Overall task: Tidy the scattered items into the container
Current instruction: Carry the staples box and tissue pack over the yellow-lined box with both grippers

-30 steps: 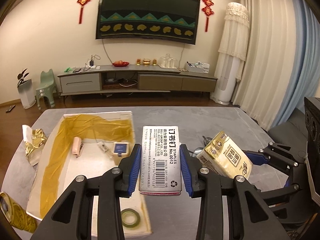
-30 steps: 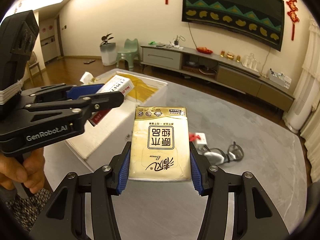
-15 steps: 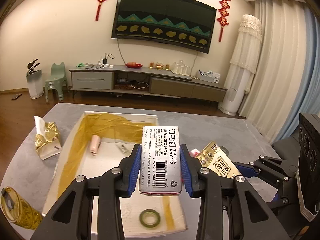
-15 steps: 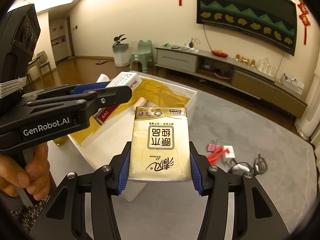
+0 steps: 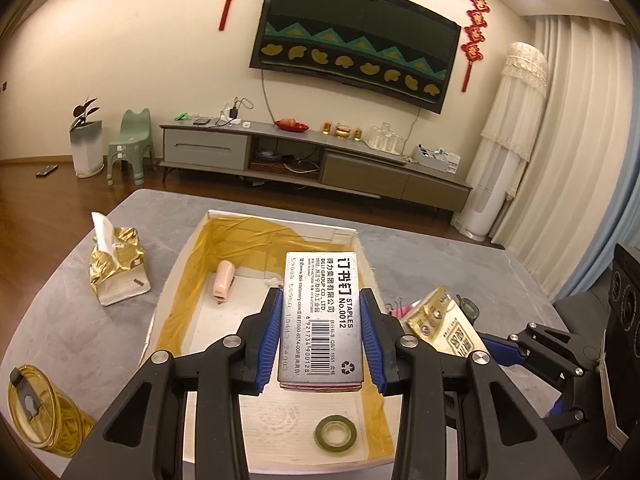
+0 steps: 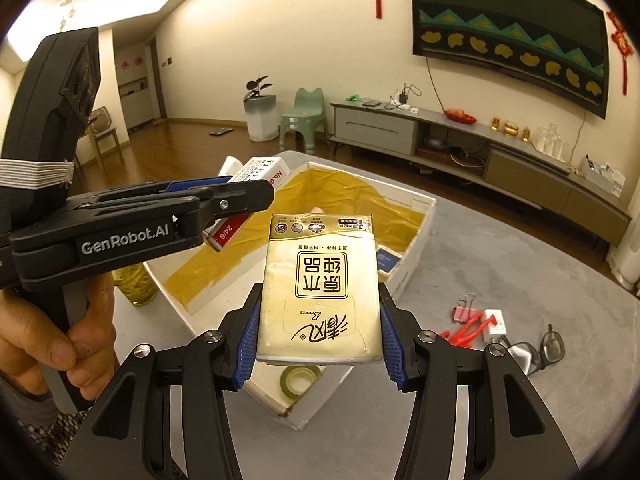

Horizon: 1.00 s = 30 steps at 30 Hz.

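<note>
My left gripper [image 5: 320,320] is shut on a grey staples box [image 5: 322,316], held above the white container [image 5: 172,292] with yellow tape lining. Inside the container lie a pink stapler [image 5: 223,286] and a green tape roll [image 5: 335,433]. My right gripper [image 6: 318,312] is shut on a cream tissue pack [image 6: 320,288], hovering over the container's [image 6: 416,252] near corner. The left gripper [image 6: 244,196] with the staples box [image 6: 256,178] appears at the left of the right wrist view, a hand [image 6: 36,340] on its handle. The tissue pack [image 5: 444,326] also shows in the left wrist view.
An opened gold tissue pack [image 5: 116,276] and a gold-lidded jar [image 5: 44,412] sit left of the container. Red and pink clips [image 6: 466,320], a small white item [image 6: 494,320] and glasses [image 6: 536,350] lie on the grey table [image 6: 500,256] to the right.
Both grippers have moved left and forward with their loads, so the container now lies directly beneath the staples box and the tissue pack hangs over its near corner.
</note>
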Tool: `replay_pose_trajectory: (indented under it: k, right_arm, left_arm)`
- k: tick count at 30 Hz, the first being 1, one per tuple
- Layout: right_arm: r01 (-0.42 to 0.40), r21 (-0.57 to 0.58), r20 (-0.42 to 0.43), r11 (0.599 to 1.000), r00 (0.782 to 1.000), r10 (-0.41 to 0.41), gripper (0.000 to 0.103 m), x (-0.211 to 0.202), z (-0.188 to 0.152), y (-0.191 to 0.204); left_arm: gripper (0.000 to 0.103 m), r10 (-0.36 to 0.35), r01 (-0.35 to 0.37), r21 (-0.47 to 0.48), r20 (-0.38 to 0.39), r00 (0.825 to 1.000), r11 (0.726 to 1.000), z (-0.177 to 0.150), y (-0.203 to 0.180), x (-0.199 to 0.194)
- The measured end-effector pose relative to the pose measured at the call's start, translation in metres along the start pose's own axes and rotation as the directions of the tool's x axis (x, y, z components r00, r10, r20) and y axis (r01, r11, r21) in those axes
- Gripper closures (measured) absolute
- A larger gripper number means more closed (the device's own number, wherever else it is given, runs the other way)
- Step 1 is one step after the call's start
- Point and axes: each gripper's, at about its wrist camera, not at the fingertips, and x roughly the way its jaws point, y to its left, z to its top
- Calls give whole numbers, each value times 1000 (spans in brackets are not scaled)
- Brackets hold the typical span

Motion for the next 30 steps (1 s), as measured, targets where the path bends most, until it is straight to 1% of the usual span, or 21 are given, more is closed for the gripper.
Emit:
replay_pose_trajectory:
  k: [6, 8, 17, 23, 30]
  right_arm:
    - [-8, 8, 3, 1000, 1000, 8, 48, 7, 2, 2]
    - [-9, 11, 1, 1000, 1000, 9, 48, 10, 2, 2]
    - [-22, 34, -8, 999, 1000, 23, 48, 28, 7, 0]
    - [-43, 21, -19, 999, 999, 43, 48, 42, 8, 10]
    - [-46, 20, -34, 999, 998, 46, 48, 59, 12, 14]
  left_arm:
    - [64, 19, -19, -64, -4, 1000, 998, 2, 27, 8]
    - [64, 12, -12, -84, -8, 1000, 996, 4, 34, 10]
    - [64, 35, -36, -122, -9, 999, 992, 3, 63, 12]
    - [64, 41, -42, -151, -5, 999, 988, 4, 87, 5]
    - [64, 27, -31, -160, -25, 999, 987, 3, 94, 9]
